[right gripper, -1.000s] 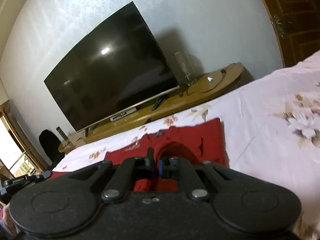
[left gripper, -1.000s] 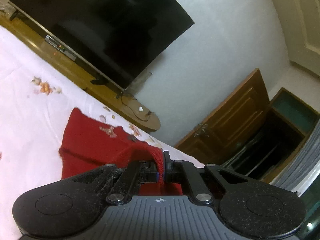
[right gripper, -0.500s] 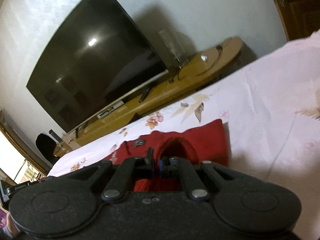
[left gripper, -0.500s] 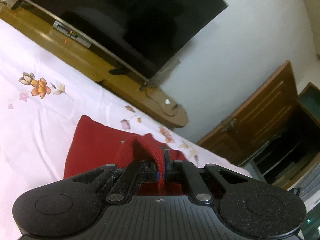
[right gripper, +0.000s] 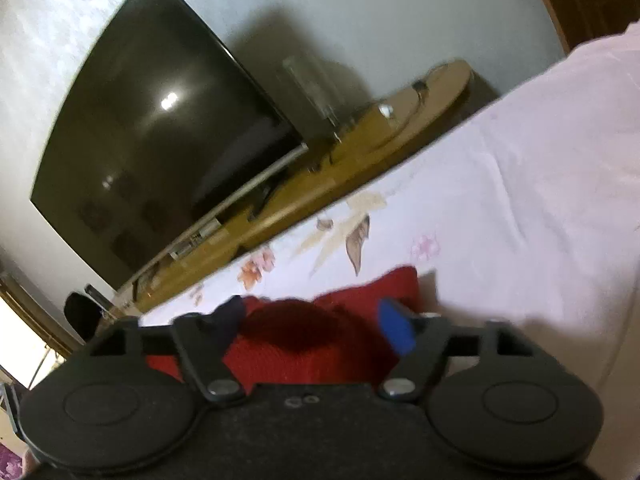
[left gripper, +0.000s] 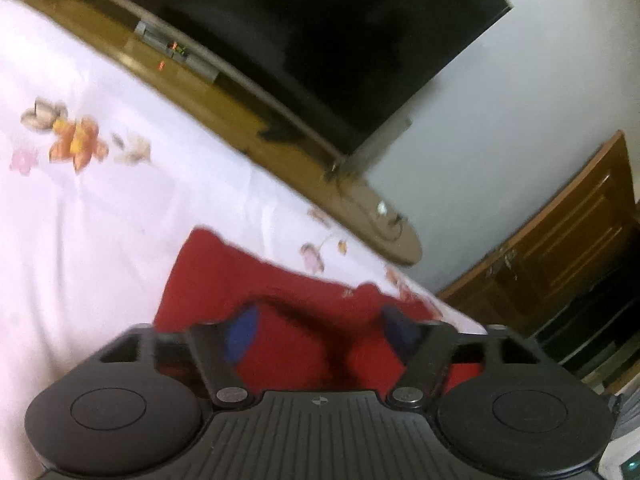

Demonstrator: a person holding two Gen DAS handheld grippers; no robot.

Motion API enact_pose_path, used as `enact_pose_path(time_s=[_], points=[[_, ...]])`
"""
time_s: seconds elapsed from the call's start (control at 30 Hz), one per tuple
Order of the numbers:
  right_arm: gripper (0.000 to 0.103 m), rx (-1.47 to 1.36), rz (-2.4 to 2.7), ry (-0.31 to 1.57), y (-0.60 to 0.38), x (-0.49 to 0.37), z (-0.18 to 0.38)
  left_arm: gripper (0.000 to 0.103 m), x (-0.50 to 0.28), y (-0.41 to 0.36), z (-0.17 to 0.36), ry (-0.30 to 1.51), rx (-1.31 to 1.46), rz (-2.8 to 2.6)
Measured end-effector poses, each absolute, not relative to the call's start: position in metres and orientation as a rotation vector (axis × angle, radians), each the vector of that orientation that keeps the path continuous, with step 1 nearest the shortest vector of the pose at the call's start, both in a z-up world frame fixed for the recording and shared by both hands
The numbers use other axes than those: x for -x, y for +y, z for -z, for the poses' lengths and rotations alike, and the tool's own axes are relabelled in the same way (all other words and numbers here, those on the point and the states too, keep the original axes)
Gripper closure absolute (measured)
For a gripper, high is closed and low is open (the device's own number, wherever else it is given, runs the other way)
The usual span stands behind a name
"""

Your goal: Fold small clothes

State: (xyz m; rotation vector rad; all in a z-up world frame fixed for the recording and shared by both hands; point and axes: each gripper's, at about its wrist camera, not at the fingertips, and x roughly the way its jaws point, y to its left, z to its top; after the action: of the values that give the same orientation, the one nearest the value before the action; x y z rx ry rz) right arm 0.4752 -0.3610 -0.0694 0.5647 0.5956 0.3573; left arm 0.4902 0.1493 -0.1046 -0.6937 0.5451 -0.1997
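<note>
Lying flat just beyond both sets of spread fingers, the red knitted garment (left gripper: 248, 280) rested on the pale floral bedsheet (left gripper: 80, 208), touching neither tool. The left gripper (left gripper: 320, 328) was released, blue pads wide apart above the cloth; the right gripper (right gripper: 316, 320) was likewise let go, empty, over a raised hump of knit. One fold looked laid down, judging by the doubled edge, though blur hid details; smoothing or a further fold probably remained. Farther ahead stood the wooden TV bench (right gripper: 360, 152) and television (right gripper: 160, 140).
</note>
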Motion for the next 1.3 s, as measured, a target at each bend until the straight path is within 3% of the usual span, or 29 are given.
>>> enact_pose_path(time_s=[0.23,0.33,0.5,0.63,0.7,0.8,0.97,1.07,1.13,1.23,1.27,1.3], points=[[0.037,-0.484,-0.349,0.646,-0.352,-0.486,0.076,0.02,-0.5,0.134,0.097,0.612,0.495,0.179],[0.038,-0.497,-0.347,0.599,-0.356,-0.485,0.07,0.025,-0.505,0.122,0.091,0.654,0.371,0.181],[0.037,-0.535,-0.344,0.563,-0.362,-0.488,0.064,0.062,-0.507,0.127,0.087,0.664,0.324,0.124],[0.039,-0.327,-0.357,0.654,-0.331,-0.501,0.068,0.082,-0.506,0.143,0.09,0.662,0.383,0.097],[0.059,-0.199,-0.335,0.696,-0.312,-0.506,0.074,0.096,-0.506,0.145,0.093,0.66,0.373,0.082],[0.08,-0.085,-0.321,0.663,-0.294,-0.502,0.074,0.103,-0.502,0.138,0.093,0.623,0.341,0.064],[0.091,-0.029,-0.278,0.558,-0.29,-0.485,0.06,0.103,-0.489,0.145,0.08,0.488,0.361,0.015],[0.094,-0.039,-0.241,0.504,-0.295,-0.489,0.054,0.103,-0.501,0.148,0.087,0.553,0.349,0.003],[0.094,-0.043,-0.203,0.565,-0.297,-0.503,0.065,0.103,-0.508,0.153,0.098,0.608,0.391,0.013],[0.089,-0.056,-0.204,0.64,-0.301,-0.514,0.076,0.103,-0.504,0.159,0.094,0.587,0.427,0.036],[0.076,-0.074,-0.209,0.614,-0.304,-0.51,0.07,0.101,-0.502,0.16,0.092,0.58,0.432,0.05],[0.068,-0.086,-0.222,0.586,-0.306,-0.507,0.065,0.085,-0.501,0.162,0.09,0.572,0.441,0.067]])
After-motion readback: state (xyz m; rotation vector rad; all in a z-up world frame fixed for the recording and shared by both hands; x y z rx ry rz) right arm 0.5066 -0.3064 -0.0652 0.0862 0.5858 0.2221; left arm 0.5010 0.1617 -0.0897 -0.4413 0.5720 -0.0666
